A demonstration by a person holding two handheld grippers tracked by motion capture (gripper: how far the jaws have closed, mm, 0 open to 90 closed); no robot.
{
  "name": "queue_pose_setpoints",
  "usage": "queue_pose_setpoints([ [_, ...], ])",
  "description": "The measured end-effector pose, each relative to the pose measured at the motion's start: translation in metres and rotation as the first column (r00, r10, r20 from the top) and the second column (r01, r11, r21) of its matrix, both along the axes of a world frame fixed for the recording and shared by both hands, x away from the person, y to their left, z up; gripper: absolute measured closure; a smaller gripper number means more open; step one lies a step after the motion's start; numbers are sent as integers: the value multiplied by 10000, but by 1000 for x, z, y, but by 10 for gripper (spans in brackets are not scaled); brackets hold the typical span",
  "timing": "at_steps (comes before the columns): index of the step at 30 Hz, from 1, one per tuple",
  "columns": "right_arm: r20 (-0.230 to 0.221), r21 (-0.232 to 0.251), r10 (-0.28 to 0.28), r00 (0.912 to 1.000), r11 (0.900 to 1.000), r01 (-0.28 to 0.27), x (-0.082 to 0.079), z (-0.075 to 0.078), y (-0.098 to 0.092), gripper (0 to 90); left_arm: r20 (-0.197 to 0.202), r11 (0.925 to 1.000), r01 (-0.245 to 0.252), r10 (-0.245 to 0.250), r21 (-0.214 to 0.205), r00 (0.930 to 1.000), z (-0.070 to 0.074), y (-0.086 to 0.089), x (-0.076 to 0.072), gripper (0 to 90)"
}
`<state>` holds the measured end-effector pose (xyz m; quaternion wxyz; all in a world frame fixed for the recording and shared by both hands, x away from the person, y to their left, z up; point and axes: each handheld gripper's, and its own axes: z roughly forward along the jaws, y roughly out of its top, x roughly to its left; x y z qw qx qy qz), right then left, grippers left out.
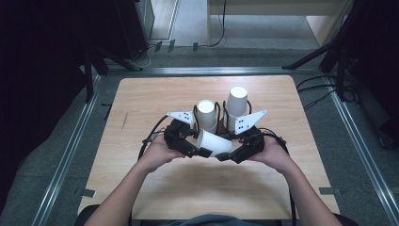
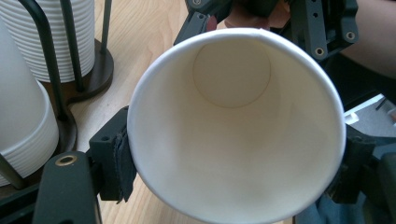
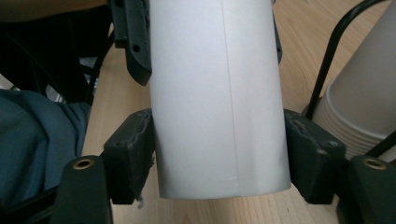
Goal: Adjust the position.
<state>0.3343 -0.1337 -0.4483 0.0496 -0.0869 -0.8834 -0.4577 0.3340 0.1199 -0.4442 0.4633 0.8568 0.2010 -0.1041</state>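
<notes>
I hold one white paper cup [image 1: 214,142] on its side above the near middle of the pale wooden counter [image 1: 155,181]. My left claw [image 1: 203,151] pinches its rim end and my right claw [image 1: 222,156] its base end, both closed on its walls. It looks light and crushable, so grip gently. Two wire-racked cup stacks [image 1: 221,113] stand just beyond; grey floor surrounds the counter.

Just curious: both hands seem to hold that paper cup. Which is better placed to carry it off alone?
Probably the left gripper: its fingers clamp the paper cup at its wide rim, while the right gripper holds the narrow base end.
</notes>
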Motion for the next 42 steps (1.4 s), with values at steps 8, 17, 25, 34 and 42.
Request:
queue_pose_setpoints([
  [8,-217,-373,-239,9995,9990,231,2,-4,0,206,282,9997,-36,29,255,9996,7,11,4,216],
  [17,-145,-482,-414,9990,9980,406,2,-5,1,206,747,9886,-3,-111,1505,9971,22,12,6,215],
  [25,64,-383,-565,9984,9977,567,4,-5,1,206,813,9655,253,-479,2592,9955,37,2,15,212],
  [34,147,-527,-408,9991,9977,415,5,-7,4,211,1132,9282,483,-965,3689,9889,38,-15,12,211],
  [42,125,-765,-399,9991,9962,407,4,-14,13,219,1123,9032,827,-1424,4213,9834,23,-26,8,211],
])
